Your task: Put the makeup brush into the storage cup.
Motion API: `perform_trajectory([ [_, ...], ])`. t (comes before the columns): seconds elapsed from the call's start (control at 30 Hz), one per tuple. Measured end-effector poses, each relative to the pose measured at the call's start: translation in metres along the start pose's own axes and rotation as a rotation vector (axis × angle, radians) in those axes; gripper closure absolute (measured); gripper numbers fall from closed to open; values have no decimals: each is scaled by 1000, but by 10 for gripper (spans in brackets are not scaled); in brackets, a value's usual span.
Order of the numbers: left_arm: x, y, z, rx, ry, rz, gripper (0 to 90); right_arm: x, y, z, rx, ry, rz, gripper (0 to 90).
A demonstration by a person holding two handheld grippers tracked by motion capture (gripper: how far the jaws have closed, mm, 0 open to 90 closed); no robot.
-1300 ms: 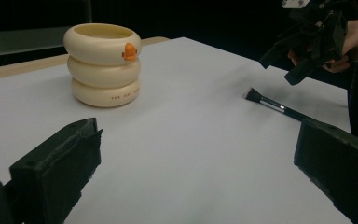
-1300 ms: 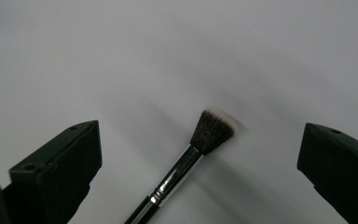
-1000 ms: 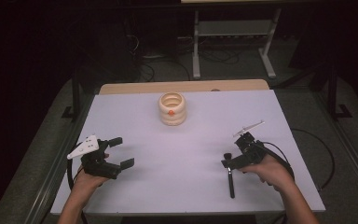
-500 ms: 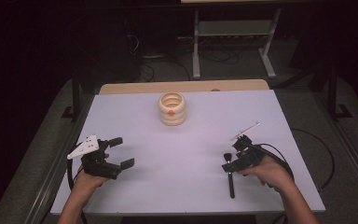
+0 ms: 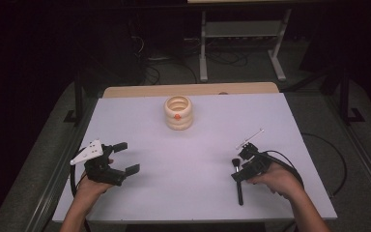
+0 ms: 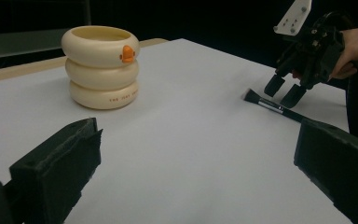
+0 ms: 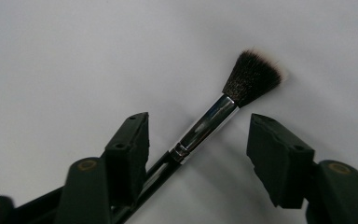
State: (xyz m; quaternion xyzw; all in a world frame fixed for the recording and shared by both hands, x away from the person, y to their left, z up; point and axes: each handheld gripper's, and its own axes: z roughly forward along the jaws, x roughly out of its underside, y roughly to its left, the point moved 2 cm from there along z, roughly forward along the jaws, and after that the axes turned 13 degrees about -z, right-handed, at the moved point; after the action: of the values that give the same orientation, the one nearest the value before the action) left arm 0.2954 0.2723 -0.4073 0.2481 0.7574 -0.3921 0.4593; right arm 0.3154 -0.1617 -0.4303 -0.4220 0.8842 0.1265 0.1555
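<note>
Brush work fell to your right gripper: the black-handled makeup brush with a silver ferrule and dark bristles lay flat on the white table, its long axis passing between the jaws, handle toward you. Those jaws had just been closing, half-shut, pads not yet pressing. Your left gripper waited wide open, holding nothing, well apart.

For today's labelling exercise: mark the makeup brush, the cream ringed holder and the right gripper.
makeup brush (image 7: 251, 77), right gripper view, on the dark bristles.
cream ringed holder (image 5: 178, 118), high view, on its side wall.
right gripper (image 6: 286, 91), left gripper view, midway between its fingertips.
</note>
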Motion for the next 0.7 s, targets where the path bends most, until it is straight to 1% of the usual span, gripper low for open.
perform_trajectory([
  [0.33, 0, 1, 0, -1, 1, 1, 0, 0, 2, 4, -9, 32, -25, 480],
  [0.4, 0, 1, 0, -1, 0, 0, 0, 0, 2, 5, 0, 40, -31, 498],
  [0.57, 0, 0, 0, -1, 1, 1, 0, 0, 3, 5, 0, 42, -35, 516],
  [0.7, 0, 0, 0, -2, -1, -3, 0, 0, 2, 6, 4, 50, -49, 529],
])
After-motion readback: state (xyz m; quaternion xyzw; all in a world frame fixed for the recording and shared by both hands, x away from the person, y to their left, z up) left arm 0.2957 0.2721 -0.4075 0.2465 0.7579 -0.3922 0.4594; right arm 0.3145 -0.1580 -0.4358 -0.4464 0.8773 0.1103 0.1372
